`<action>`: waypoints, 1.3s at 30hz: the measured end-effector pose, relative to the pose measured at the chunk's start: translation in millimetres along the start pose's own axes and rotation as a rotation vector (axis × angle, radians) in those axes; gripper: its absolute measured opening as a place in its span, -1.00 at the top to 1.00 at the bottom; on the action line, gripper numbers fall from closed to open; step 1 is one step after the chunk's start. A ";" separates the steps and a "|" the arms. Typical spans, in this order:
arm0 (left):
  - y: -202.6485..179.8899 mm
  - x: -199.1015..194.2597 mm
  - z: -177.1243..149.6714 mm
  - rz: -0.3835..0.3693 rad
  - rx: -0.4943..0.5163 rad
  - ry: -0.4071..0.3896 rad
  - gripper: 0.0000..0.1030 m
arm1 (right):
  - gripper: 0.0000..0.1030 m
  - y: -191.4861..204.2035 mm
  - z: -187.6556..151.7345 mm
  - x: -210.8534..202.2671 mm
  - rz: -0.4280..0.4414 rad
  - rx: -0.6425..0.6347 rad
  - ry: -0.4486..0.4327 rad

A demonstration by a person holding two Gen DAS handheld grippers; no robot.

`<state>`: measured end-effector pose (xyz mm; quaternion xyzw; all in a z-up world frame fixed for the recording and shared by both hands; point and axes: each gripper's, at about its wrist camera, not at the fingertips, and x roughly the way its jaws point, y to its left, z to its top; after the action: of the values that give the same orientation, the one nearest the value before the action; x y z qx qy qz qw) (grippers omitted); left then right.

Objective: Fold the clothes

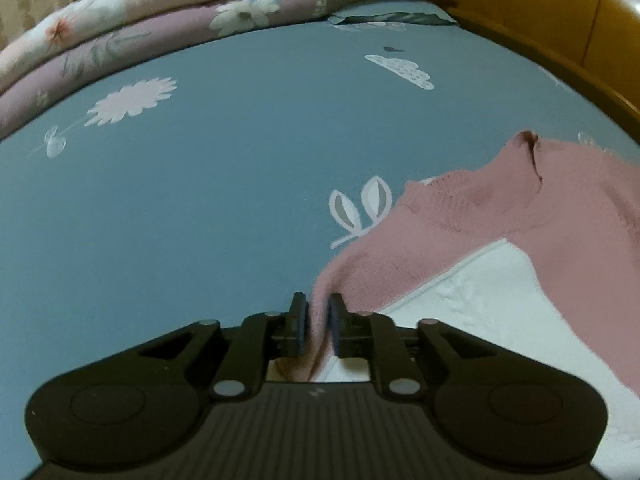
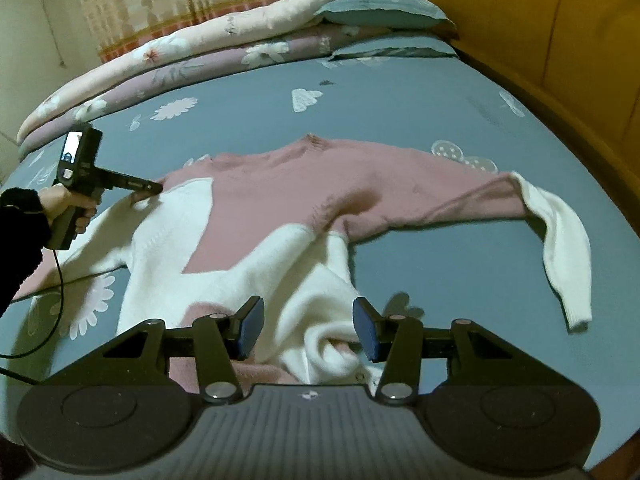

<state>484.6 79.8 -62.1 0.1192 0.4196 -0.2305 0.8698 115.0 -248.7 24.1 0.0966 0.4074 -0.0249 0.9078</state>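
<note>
A pink and white knit sweater (image 2: 280,208) lies spread on the blue bedsheet, collar toward the far side, its right sleeve (image 2: 560,240) stretched out and bent down. My left gripper (image 1: 319,320) is shut on a pink fold of the sweater (image 1: 460,216) at its left shoulder. In the right wrist view, that left gripper (image 2: 150,189) is held by a hand (image 2: 60,204) at the sweater's left edge. My right gripper (image 2: 308,324) stands open over the bunched white hem (image 2: 320,344), with fabric lying between its fingers.
Folded floral quilts (image 2: 180,60) and blue pillows (image 2: 380,12) are stacked along the far side of the bed. A wooden bed frame (image 2: 560,92) curves along the right. A black cable (image 2: 60,292) hangs from the left tool. Blue sheet (image 1: 180,220) stretches left of the sweater.
</note>
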 end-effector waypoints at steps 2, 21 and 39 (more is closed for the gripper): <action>-3.8 -13.9 -3.6 0.038 0.008 -0.022 0.50 | -0.10 -5.8 -4.6 3.5 -0.003 0.000 0.022; -148.5 -175.0 -120.1 0.007 -0.282 -0.043 -0.28 | -0.10 -47.6 -27.5 82.7 0.298 -0.187 0.130; -202.8 -193.9 -132.7 0.057 -0.365 -0.045 -0.30 | 0.60 -79.2 -1.5 38.9 0.296 -0.389 0.135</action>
<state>188.4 15.7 5.0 -0.0341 0.4314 -0.1283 0.8923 130.0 -324.7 -18.1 -0.0197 0.4458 0.1936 0.8737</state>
